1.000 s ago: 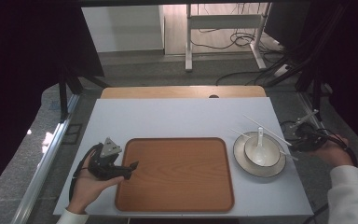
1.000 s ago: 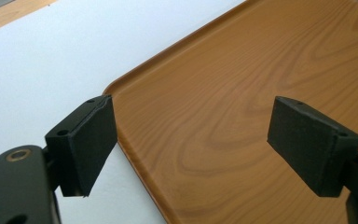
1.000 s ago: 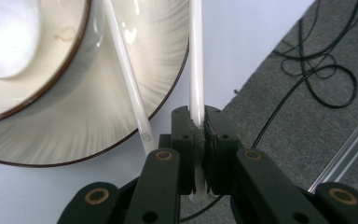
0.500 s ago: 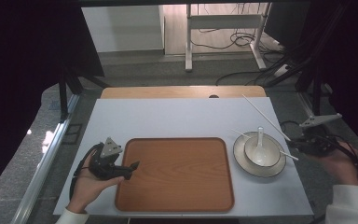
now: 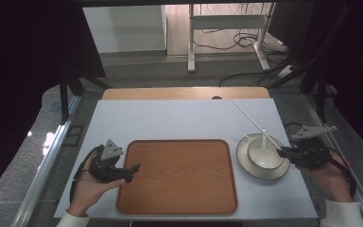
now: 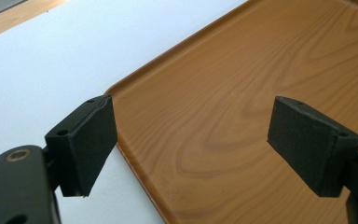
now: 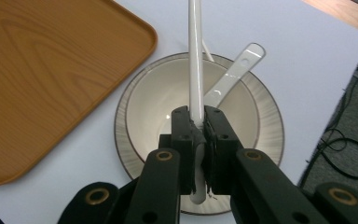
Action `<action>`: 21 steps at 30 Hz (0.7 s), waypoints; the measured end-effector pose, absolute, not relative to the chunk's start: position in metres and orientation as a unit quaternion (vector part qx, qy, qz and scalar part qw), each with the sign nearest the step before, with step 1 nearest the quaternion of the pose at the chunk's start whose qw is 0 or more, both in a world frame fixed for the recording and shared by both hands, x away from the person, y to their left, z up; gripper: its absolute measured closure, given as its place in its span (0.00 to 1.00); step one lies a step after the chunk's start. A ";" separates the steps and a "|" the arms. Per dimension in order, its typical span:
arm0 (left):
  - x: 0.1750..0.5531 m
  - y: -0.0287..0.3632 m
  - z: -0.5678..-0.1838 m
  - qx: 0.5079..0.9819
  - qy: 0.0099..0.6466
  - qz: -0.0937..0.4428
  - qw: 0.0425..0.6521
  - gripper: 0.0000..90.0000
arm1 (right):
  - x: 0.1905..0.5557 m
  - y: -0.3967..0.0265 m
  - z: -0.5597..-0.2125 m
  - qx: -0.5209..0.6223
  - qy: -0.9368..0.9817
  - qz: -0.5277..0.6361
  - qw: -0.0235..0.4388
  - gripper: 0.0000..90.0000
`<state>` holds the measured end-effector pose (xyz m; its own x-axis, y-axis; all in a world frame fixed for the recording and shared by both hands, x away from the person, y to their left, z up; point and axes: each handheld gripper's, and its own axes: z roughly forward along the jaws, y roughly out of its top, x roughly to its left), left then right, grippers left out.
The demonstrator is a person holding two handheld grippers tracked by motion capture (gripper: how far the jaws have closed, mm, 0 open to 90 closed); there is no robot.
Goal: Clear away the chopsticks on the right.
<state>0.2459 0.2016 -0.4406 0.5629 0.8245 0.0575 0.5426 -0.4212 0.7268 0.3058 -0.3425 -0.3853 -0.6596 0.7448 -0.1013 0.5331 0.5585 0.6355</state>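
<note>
Grey floor, white desk legs, tangled cables

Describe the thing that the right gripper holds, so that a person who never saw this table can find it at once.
Start at the big wooden tray and go right to the white bowl on its plate. Over the bowl, the right gripper is shut on a long, thin white chopstick. Unlike the short, broad spoon lying in the bowl, it is a straight rod slanting across the table.
</note>
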 end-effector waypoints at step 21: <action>0.238 0.198 -0.441 0.815 0.424 0.212 0.335 0.17 | 0.301 -0.297 -0.403 0.345 0.876 0.306 0.140 0.94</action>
<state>0.2381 0.1979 -0.4408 0.5514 0.8320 0.0613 0.5481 -0.4167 0.7252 0.3008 -0.2971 -0.4027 -0.7226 0.6905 -0.0335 0.5192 0.5740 0.6332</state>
